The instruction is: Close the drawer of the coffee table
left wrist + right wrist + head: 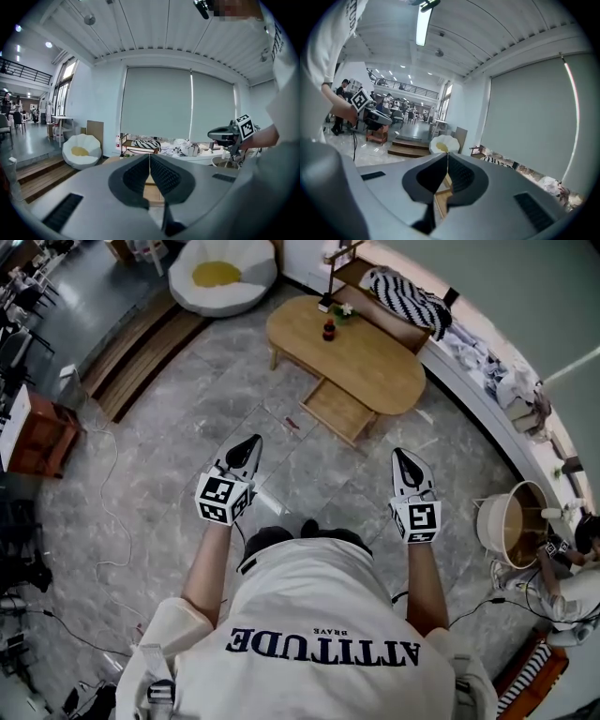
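Observation:
An oval wooden coffee table (375,362) stands ahead on the grey stone floor. Its drawer (339,411) is pulled out toward me at the near side, empty. My left gripper (249,448) is held out well short of the drawer, to its lower left, jaws shut on nothing. My right gripper (401,457) is also shut and empty, below and right of the drawer. In the left gripper view the shut tips (149,156) point at the table, with the right gripper (229,135) seen at the right. The right gripper's tips (447,154) line up with the drawer wood (442,200).
A small bottle (329,330) and a plant (341,310) stand on the table. A white and yellow egg-shaped cushion (221,276) lies at the back left beside wooden steps (141,348). A long white bench (487,390) with clutter runs behind. A round basket (511,521) sits right.

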A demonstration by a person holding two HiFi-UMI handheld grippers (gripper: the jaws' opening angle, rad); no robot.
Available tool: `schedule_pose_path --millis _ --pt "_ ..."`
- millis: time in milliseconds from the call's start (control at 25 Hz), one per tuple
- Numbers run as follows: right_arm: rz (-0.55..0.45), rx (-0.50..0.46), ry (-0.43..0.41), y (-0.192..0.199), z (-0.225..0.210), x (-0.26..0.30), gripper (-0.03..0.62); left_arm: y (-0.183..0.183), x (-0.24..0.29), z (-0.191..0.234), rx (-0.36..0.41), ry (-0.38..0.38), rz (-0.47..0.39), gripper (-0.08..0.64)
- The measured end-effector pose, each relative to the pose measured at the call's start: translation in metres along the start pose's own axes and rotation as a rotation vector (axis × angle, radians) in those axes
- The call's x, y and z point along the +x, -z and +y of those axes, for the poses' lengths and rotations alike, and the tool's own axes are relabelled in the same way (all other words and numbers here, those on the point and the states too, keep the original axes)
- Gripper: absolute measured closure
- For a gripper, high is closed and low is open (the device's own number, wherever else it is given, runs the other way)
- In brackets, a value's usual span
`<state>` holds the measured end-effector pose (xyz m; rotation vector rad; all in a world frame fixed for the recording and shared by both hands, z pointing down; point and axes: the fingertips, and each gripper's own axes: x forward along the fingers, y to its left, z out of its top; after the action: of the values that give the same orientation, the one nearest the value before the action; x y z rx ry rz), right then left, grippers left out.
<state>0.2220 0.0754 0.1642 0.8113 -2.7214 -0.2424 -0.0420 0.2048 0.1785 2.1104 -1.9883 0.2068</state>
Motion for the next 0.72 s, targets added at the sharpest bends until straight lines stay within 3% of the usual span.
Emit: schedule_pose_path --millis 400,720 --pt "0.028 0.032 0.030 0.008 -0.015 0.019 0.572 -0.005 0.032 0.009 0.004 0.035 0.022 0.538" --pt "0.048 0.075 0.056 0.001 -0.008 0.055 0.572 -0.015 0.064 0.049 0.048 0.102 0.028 0.538"
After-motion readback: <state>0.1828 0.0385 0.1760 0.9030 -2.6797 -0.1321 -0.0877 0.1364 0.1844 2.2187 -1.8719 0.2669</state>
